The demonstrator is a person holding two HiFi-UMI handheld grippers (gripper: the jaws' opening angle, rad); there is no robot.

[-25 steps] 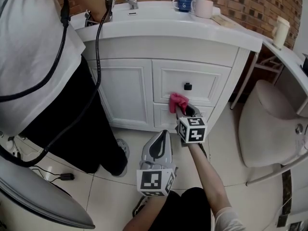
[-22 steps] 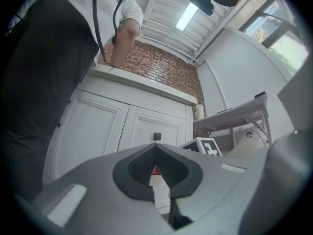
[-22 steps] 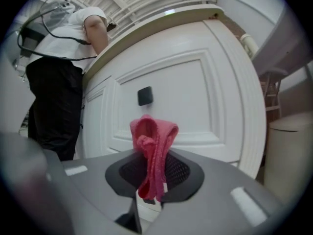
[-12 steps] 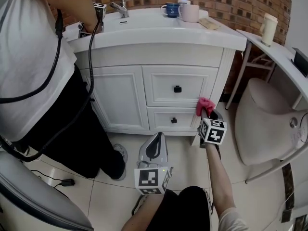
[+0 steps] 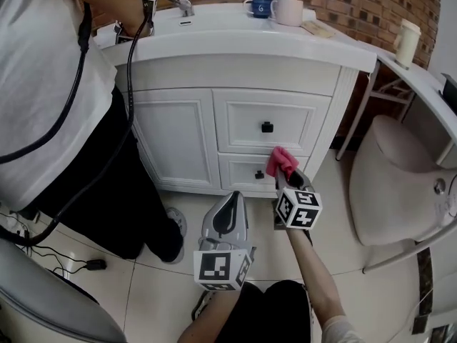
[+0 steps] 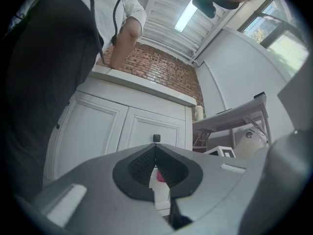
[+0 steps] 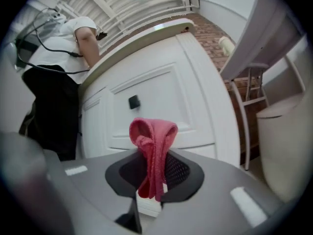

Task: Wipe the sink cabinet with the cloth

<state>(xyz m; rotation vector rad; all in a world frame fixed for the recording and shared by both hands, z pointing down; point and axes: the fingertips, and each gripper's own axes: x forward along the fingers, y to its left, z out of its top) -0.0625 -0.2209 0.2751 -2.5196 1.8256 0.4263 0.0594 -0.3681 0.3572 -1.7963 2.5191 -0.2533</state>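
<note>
I have the right hand-held gripper clamped on the pink cloth. In the right gripper view the cloth is pinched between the two pads, with a folded loop standing above them and the ends hanging below. It sits low on the front of the white sink cabinet, at the upper edge of the lower drawer. That puts it just right of that drawer's black knob and below the upper drawer's knob. I cannot tell whether the cloth is pressed onto the panel or just off it.

The left hand-held gripper is lower and well back from the cabinet, over the tiled floor in front of it. It points at the cabinet base, and its pads meet at the tips with nothing between them.

A person in a white top and dark trousers stands at the cabinet's left end, one arm up on its top. On that top are a tap, a blue mug and a pale cup.
</note>
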